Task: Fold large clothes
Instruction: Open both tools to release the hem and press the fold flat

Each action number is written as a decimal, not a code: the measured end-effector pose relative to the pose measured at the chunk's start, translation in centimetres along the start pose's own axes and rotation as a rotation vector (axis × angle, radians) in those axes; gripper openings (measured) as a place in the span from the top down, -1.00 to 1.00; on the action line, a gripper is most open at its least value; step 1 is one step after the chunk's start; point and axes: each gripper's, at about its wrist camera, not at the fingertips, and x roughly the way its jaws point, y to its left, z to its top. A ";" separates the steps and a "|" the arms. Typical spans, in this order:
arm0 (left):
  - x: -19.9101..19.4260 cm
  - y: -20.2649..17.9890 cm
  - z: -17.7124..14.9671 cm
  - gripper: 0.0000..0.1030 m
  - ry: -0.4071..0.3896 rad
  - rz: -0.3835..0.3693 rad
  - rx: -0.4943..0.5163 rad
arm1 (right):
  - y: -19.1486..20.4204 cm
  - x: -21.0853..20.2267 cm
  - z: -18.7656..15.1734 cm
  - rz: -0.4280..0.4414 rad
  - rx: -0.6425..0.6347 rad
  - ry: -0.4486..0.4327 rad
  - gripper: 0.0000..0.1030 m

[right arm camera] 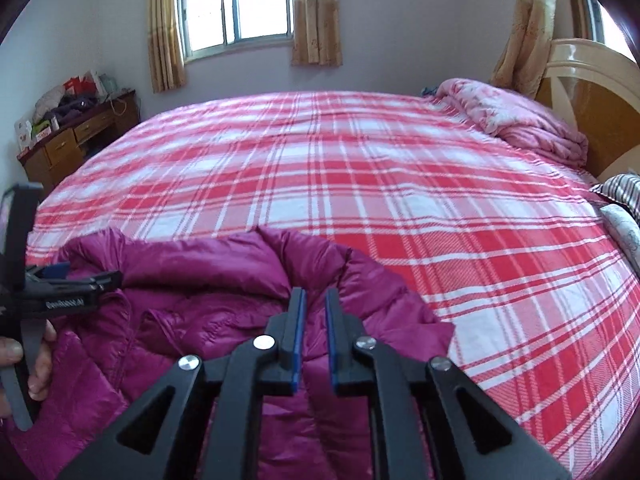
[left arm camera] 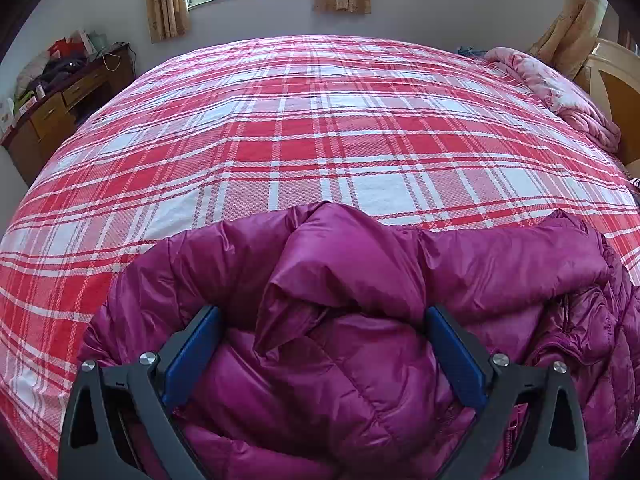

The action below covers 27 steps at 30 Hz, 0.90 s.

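Magenta jacket (left arm camera: 340,320) bunched at bed's (left arm camera: 304,128) near edge, long axis running along that edge; left hand-held gripper (left arm camera: 322,312) gaping wide, empty, directly over its middle, nearer; right hand-held gripper (right arm camera: 314,300) barely parted, gripping nothing.

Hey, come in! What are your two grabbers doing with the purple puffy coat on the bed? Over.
Left gripper wide open above the purple down jacket. Right gripper slightly open, gripping nothing. Jacket bunched on the plaid bedsheet. Nothing in the way.
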 end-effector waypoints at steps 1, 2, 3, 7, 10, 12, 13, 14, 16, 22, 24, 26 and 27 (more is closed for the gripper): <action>0.0 -0.1 0.0 -0.96 0.000 0.006 0.004 | 0.2 -0.3 0.7 0.004 0.019 -0.015 0.35; -0.4 -0.1 0.1 -0.96 -0.005 0.012 0.001 | 0.7 -0.1 1.5 0.023 0.025 -0.011 0.25; -0.9 0.1 0.4 -0.96 -0.017 0.017 -0.011 | 1.3 0.4 2.2 0.054 0.021 -0.002 0.20; -6.2 0.7 2.1 -0.96 -0.177 -0.016 -0.095 | 3.4 3.4 3.3 0.091 0.010 0.022 0.20; -8.1 -0.7 3.7 -0.96 -0.235 -0.072 -0.065 | 4.1 5.6 2.7 0.122 0.005 0.063 0.20; -6.7 -1.9 4.4 -0.96 -0.187 -0.089 -0.032 | 4.4 6.8 1.8 0.118 -0.005 0.106 0.20; -5.4 -2.3 4.4 -0.96 -0.153 -0.068 -0.020 | 4.3 7.1 1.2 0.125 -0.002 0.121 0.20; -3.7 -2.6 4.3 -0.96 -0.105 -0.054 -0.008 | 4.2 7.2 0.6 0.125 -0.004 0.129 0.20; -1.0 -2.7 3.1 -0.96 -0.036 -0.019 0.007 | 3.9 7.2 -0.1 0.121 -0.010 0.132 0.20; 1.2 -2.5 0.6 -0.96 0.000 -0.007 0.012 | 3.9 7.7 -0.9 0.126 -0.022 0.151 0.20; 1.4 -2.7 0.5 -0.96 0.002 0.005 0.015 | 4.0 8.0 -1.2 0.119 -0.030 0.159 0.19; 1.5 -3.0 0.4 -0.97 0.000 0.020 0.024 | 4.2 8.2 -1.3 0.110 -0.040 0.163 0.19; 1.6 -3.1 0.5 -0.97 -0.001 0.027 0.027 | 4.3 8.3 -1.3 0.106 -0.043 0.168 0.19</action>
